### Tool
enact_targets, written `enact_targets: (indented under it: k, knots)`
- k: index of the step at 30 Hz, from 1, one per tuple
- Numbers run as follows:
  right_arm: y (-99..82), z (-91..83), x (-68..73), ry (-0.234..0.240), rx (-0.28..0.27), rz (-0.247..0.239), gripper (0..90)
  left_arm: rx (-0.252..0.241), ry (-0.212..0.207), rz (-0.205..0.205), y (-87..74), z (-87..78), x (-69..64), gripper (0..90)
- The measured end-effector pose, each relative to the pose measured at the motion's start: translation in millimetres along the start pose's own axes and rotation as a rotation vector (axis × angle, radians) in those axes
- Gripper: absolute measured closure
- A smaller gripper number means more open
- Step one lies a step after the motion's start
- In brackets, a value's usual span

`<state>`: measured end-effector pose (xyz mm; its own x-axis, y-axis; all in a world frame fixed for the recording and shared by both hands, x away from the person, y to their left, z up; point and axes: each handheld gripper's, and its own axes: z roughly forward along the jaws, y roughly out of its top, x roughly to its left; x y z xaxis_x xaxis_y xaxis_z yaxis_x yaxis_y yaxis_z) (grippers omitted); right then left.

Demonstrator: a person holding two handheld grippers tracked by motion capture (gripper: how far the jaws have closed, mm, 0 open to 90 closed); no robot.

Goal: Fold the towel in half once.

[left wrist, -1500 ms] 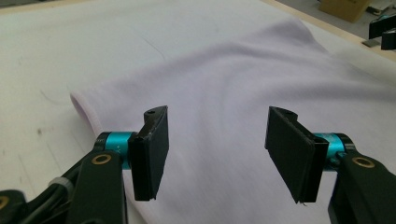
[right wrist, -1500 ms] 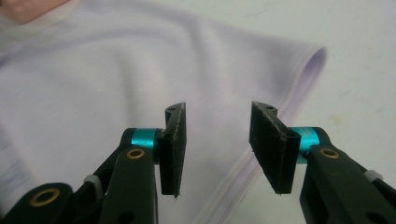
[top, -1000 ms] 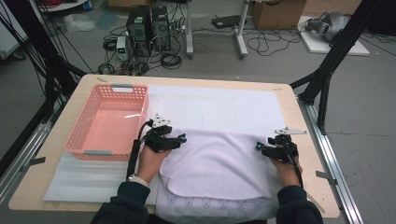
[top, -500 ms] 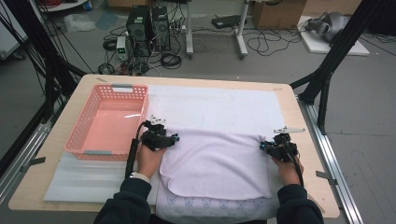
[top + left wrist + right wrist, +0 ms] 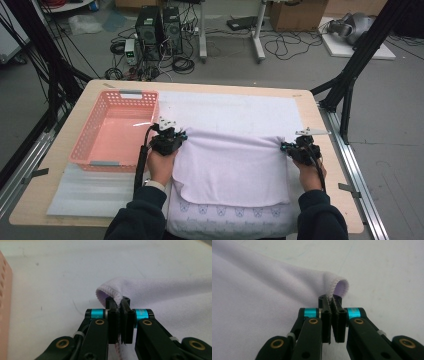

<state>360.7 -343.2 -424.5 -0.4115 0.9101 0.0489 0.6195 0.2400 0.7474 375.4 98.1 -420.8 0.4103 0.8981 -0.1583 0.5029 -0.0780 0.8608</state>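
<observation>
A light wooden table (image 5: pixel 80 105) fills the lower middle of the frame, on a grey floor (image 5: pixel 395 125). Black frame struts (image 5: pixel 360 60) rise at the upper right and upper left. Along the top edge – two computer towers (image 5: pixel 160 25), tangled cables (image 5: pixel 295 45), a cardboard box (image 5: pixel 295 12) – under even light

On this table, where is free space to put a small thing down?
Free: the white mat beyond the lilac cloth, the foam sheet in front of the pink basket, and inside the basket. Crowded: the near middle, under the cloth.
</observation>
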Motion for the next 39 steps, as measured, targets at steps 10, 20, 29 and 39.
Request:
enact_targets:
  k: [10, 20, 29, 39]
  knots:
    - [36.7, 21.2, -14.3, -0.015, -0.053, 0.003, 87.1, -0.067, 0.019, -0.030, 28.3, 16.0, 9.7, 85.9]
    - [63.5, 36.4, -22.9, -0.053, -0.104, 0.047, 86.9, -0.093, 0.017, -0.046, 52.7, 26.7, 18.6, 85.4]
    - [61.1, 34.7, -12.5, -0.014, -0.079, 0.050, 60.3, -0.067, -0.067, 0.002, 51.9, 19.0, 3.2, 50.0]
    - [42.1, 12.6, -10.2, 0.033, -0.068, 0.031, 57.3, -0.032, -0.125, -0.006, 28.4, 7.8, -5.1, 35.8]
